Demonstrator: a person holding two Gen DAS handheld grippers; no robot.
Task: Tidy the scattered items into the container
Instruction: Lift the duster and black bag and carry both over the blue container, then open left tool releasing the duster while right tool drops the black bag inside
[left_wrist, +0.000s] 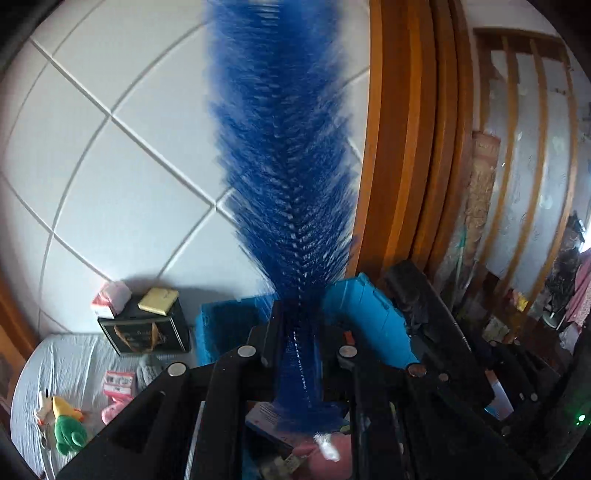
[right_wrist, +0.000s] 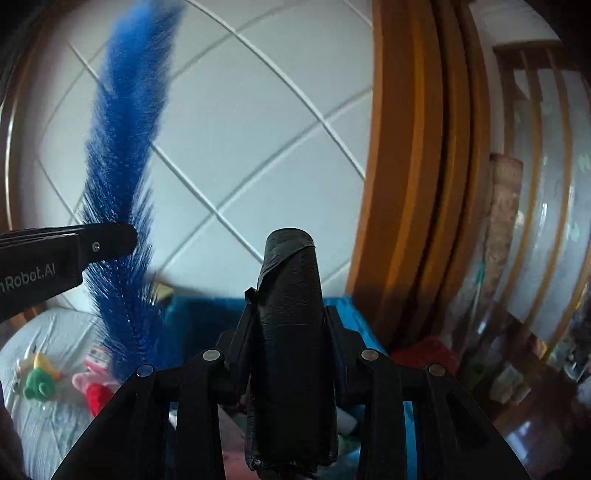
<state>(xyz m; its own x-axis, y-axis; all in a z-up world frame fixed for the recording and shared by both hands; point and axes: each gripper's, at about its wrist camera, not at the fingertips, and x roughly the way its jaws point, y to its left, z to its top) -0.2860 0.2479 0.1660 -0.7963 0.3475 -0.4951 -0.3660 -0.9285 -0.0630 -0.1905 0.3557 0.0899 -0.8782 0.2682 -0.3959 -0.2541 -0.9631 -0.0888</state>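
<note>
Left fingers: closed tight on the blue bristle brush (left_wrist: 288, 155), which sticks up and forward out of the left gripper (left_wrist: 306, 332) against the tiled wall (left_wrist: 129, 129).
Right fingers: closed around a roll of black bags (right_wrist: 290, 295), standing upright in the right gripper (right_wrist: 291, 332).
Container: a blue crate (left_wrist: 221, 328) sits just below and ahead of both grippers, beside the wooden door frame (left_wrist: 399, 129); some items already lie inside it.
Step in hand: judged as carrying both held items to the crate for release.
Doing it well: bring each gripper over the crate's opening before letting go; tip the long brush down so its head goes in first and does not spring against the rim; lower the roll low enough that it cannot bounce out.
Risk: the brush is long and floppy, so it may hang over the edge.
Held count: one brush, one roll.
Left on the bed (left_wrist: 66, 365): one green and yellow plush toy (left_wrist: 66, 428), one pink toy (left_wrist: 114, 410), one small printed packet (left_wrist: 119, 381).
On the black box (left_wrist: 147, 328): two small items, a white and red carton (left_wrist: 110, 299) and a yellow pad (left_wrist: 158, 301).
</note>
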